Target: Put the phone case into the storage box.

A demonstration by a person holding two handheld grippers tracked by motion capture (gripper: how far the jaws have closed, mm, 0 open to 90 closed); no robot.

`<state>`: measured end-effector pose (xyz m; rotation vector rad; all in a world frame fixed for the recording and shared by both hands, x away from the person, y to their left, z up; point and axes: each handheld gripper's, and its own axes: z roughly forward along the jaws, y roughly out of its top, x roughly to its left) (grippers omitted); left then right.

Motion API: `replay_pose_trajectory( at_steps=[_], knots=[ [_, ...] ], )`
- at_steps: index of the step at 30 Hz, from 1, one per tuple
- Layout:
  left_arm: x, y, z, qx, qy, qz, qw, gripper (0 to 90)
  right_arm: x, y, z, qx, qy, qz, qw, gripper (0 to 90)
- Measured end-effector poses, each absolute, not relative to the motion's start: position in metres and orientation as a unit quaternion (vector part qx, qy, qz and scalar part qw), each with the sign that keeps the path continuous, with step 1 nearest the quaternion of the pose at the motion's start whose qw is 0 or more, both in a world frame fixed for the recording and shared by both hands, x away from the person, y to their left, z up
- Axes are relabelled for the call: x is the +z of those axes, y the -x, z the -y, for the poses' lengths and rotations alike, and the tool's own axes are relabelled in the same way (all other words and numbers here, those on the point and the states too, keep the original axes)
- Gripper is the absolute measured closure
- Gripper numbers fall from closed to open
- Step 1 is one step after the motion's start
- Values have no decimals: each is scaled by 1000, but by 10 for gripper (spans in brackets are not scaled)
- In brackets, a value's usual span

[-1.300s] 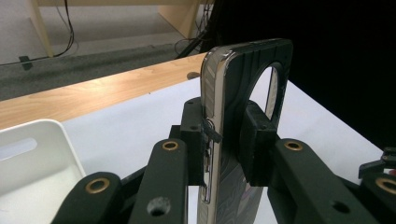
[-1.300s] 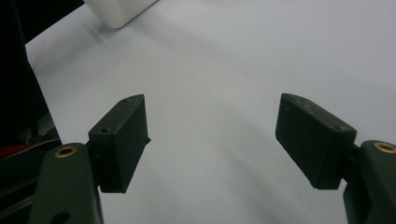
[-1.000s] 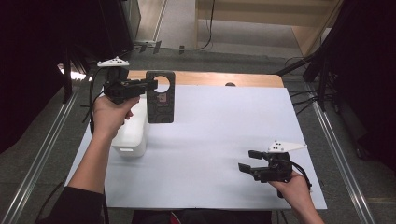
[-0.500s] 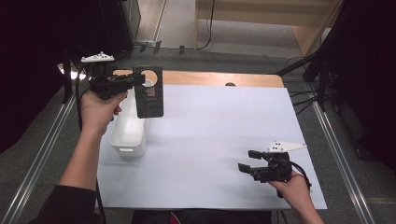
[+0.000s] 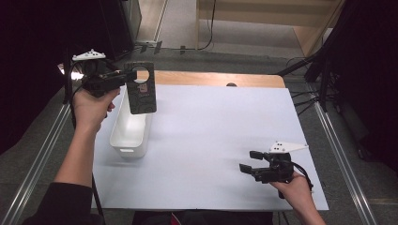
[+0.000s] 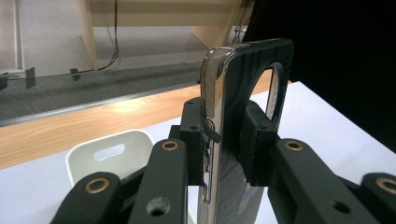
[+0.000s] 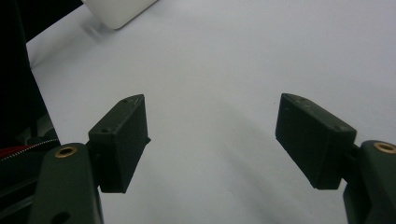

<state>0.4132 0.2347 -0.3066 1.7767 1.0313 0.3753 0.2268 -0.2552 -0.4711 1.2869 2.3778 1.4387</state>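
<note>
My left gripper (image 5: 127, 75) is shut on a dark phone case (image 5: 141, 90) with a round camera hole, which hangs upright in the air over the far end of a white bin (image 5: 129, 132). In the left gripper view the phone case (image 6: 243, 98) stands edge-on between the two pads, and the bin (image 6: 109, 151) lies below and behind it. Near the front right of the white table sheet (image 5: 211, 126), my right gripper (image 5: 248, 161) is held open just above the surface. The right gripper view has the right gripper (image 7: 212, 140) with nothing between its jaws.
A wooden strip (image 5: 211, 78) runs along the table's far edge. Metal rails (image 5: 42, 154) flank both sides. A corner of the bin (image 7: 119, 11) appears at the top of the right gripper view. Cables lie on the floor at the right (image 5: 305, 101).
The left hand has carried the phone case leftward and slightly toward the far end of the bin. The right gripper has stayed where it was, open.
</note>
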Motion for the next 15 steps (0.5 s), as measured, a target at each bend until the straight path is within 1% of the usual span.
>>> replay_pose_trajectory(
  at_steps=[15],
  knots=[
    [-299,-431,-245,205,-720,-448,489,738,-471,-227,255,471,-419,-775,40,246]
  ],
)
